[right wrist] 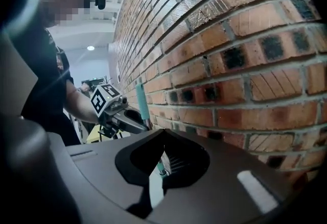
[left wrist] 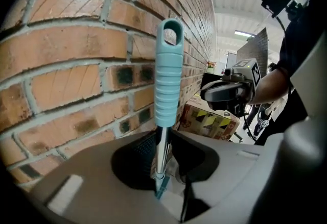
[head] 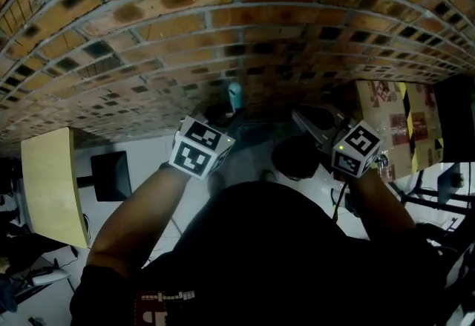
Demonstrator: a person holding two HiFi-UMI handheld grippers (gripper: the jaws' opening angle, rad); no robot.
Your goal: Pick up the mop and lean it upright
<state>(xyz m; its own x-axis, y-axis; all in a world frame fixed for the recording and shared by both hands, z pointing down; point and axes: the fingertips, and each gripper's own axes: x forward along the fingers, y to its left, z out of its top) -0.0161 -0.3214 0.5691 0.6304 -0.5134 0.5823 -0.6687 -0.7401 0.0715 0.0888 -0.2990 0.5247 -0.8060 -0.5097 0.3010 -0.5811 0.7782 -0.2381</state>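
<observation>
The mop stands upright close to the brick wall (head: 237, 20). Its teal ribbed handle (left wrist: 168, 72) with a hanging loop rises above my left gripper (left wrist: 162, 136), which is shut on the metal shaft (left wrist: 161, 154) just below the grip. From the head view only the teal handle tip (head: 234, 96) shows above the left gripper (head: 221, 124); the mop's lower end is hidden. My right gripper (head: 308, 124) hovers to the right of the mop, apart from it. Its jaws (right wrist: 163, 133) meet with nothing held, and a stretch of the shaft with a teal collar (right wrist: 160, 166) shows behind them.
A cardboard box (head: 397, 128) with yellow and black markings sits against the wall on the right. To the left are a pale yellow board (head: 52, 183) and a black chair-like object (head: 111, 174) on the white floor (head: 156, 161). Cables and stands crowd the lower right.
</observation>
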